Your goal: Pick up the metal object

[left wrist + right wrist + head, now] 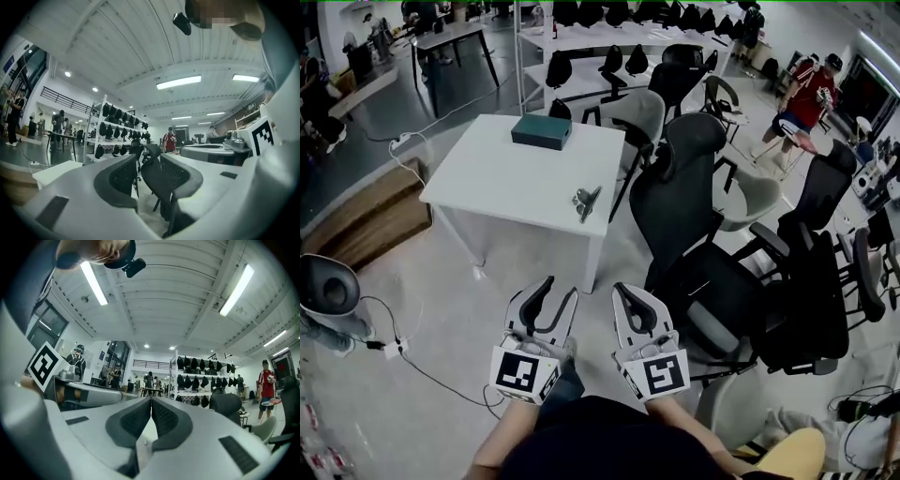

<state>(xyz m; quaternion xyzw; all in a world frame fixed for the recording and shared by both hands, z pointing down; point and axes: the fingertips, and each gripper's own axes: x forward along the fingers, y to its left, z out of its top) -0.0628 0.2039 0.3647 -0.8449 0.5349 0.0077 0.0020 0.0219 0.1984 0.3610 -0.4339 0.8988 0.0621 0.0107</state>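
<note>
The metal object [586, 202] is a small grey clip-like piece lying near the right front edge of the white table [502, 178]. Both grippers are held low in front of me, well short of the table and above the floor. My left gripper [562, 287] has its jaws apart with nothing between them; in the left gripper view [143, 161] the gap shows only chairs beyond. My right gripper [622, 291] has its pads pressed together, empty, as the right gripper view [151, 404] also shows. Neither gripper view shows the metal object.
A teal box [541, 132] sits at the table's far edge. Black office chairs [694, 187] and a grey chair [642, 117] crowd the table's right side. A wooden platform [366, 211] lies left, with a cable [422, 366] on the floor. A person [802, 103] stands far right.
</note>
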